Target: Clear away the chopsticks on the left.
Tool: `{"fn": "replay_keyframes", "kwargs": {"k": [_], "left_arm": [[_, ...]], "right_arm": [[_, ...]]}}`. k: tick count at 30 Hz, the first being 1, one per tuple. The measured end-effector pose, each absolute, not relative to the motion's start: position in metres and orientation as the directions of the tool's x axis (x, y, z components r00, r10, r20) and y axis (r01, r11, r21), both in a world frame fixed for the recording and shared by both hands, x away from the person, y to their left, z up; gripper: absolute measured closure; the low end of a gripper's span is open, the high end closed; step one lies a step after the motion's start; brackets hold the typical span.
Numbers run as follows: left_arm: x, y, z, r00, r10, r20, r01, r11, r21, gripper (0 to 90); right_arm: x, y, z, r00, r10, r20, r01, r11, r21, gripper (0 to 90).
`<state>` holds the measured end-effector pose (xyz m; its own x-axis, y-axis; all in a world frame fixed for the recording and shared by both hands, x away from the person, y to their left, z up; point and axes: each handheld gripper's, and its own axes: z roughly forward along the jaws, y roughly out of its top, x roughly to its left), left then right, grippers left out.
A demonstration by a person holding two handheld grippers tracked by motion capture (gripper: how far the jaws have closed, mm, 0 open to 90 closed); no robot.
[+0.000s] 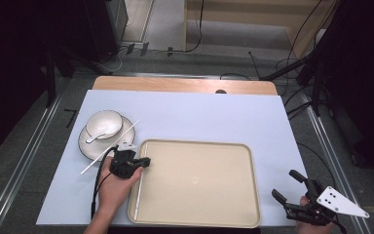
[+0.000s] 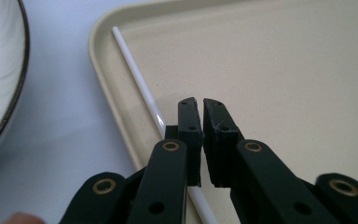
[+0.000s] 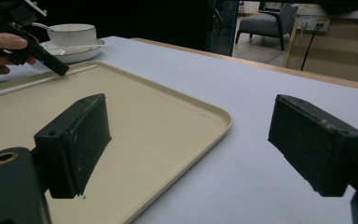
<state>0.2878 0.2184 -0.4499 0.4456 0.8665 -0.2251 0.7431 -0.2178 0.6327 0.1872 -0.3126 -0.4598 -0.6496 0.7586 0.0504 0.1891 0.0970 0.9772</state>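
Note:
A beige tray lies on the white table cover. A white chopstick rests inside the tray along its left rim. My left gripper hovers at the tray's near left corner, pointing in over the rim. Its jaws stand a narrow slit apart with nothing between them, and the chopstick passes beside and under the left jaw. My right gripper is held off the table's front right corner, its jaws wide apart and empty, facing the tray.
Left of the tray stands a white plate bearing a bowl with a spoon in it. A second white chopstick lies slanted across the plate. Cables and dark stands surround the table.

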Motion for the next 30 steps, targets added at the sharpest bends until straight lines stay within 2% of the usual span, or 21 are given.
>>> {"fn": "replay_keyframes", "kwargs": {"k": [9, 30], "left_arm": [[0.286, 0.238, -0.434, 0.436, 0.872, -0.221, 0.723, -0.193, 0.664, 76.8], [0.289, 0.299, -0.414, 0.326, 0.937, -0.127, 0.714, -0.156, 0.682, 67.5]], "right_arm": [[0.188, -0.311, -0.46, -0.651, 0.757, 0.052, 0.19, 0.097, 0.977, 12.9], [0.187, -0.311, -0.459, -0.649, 0.759, 0.046, 0.183, 0.097, 0.978, 13.0]]}}
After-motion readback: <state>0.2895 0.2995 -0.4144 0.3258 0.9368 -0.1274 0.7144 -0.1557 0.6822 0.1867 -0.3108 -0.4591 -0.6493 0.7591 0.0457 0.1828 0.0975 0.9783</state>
